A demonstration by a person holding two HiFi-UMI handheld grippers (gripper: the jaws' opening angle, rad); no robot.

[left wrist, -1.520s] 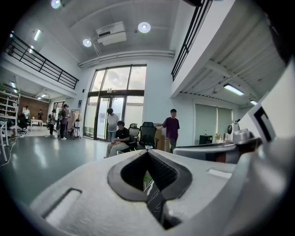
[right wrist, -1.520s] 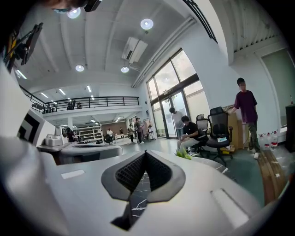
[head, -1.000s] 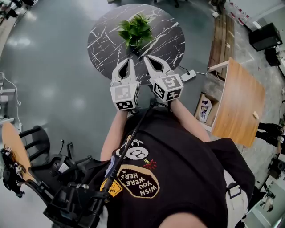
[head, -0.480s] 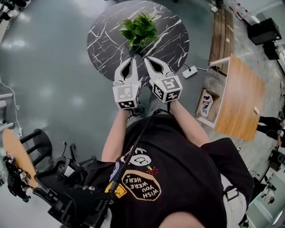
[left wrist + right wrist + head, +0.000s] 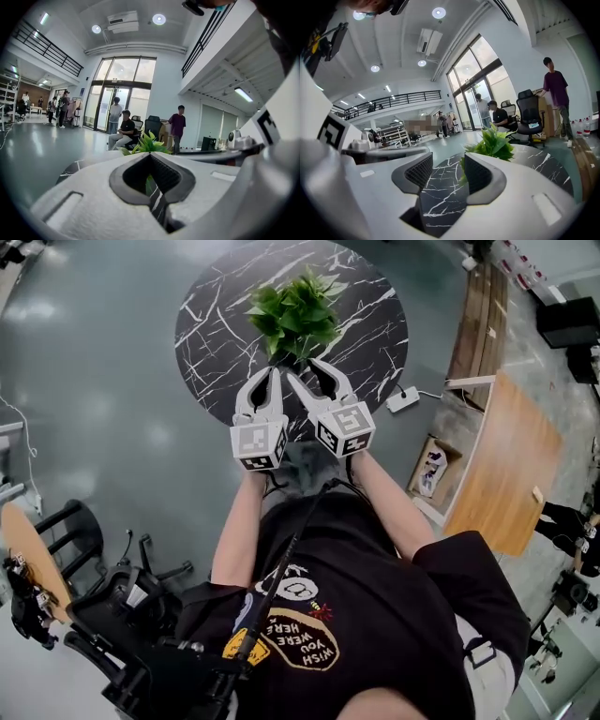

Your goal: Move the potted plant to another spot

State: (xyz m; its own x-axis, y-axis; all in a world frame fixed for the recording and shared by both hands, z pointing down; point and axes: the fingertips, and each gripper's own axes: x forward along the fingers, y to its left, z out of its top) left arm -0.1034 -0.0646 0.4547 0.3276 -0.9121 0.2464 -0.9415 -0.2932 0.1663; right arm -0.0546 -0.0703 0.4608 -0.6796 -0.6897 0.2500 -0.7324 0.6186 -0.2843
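Note:
The potted plant [image 5: 295, 313], a bushy green one whose leaves hide its pot, stands on the round black marble table [image 5: 216, 324]. Both grippers hover side by side over the table's near edge, just short of the plant. My left gripper [image 5: 272, 372] has its tips together and holds nothing. The jaws of my right gripper [image 5: 310, 373] are opening, with only tabletop between them. In the left gripper view the plant [image 5: 149, 140] shows just past the left gripper [image 5: 150, 156]. In the right gripper view the plant [image 5: 492, 143] rises behind the right jaw of the right gripper [image 5: 449, 165].
A wooden table [image 5: 511, 474] stands at the right, with a power strip [image 5: 403, 399] on the floor beside it. A black chair [image 5: 66, 531] is at the left. Beyond the marble table, a person sits [image 5: 124, 131] and another stands [image 5: 555, 93] by an office chair [image 5: 532, 117].
Both grippers have moved forward and down towards the plant. The right gripper's jaws, shut before, now stand apart. The left gripper's jaws look the same.

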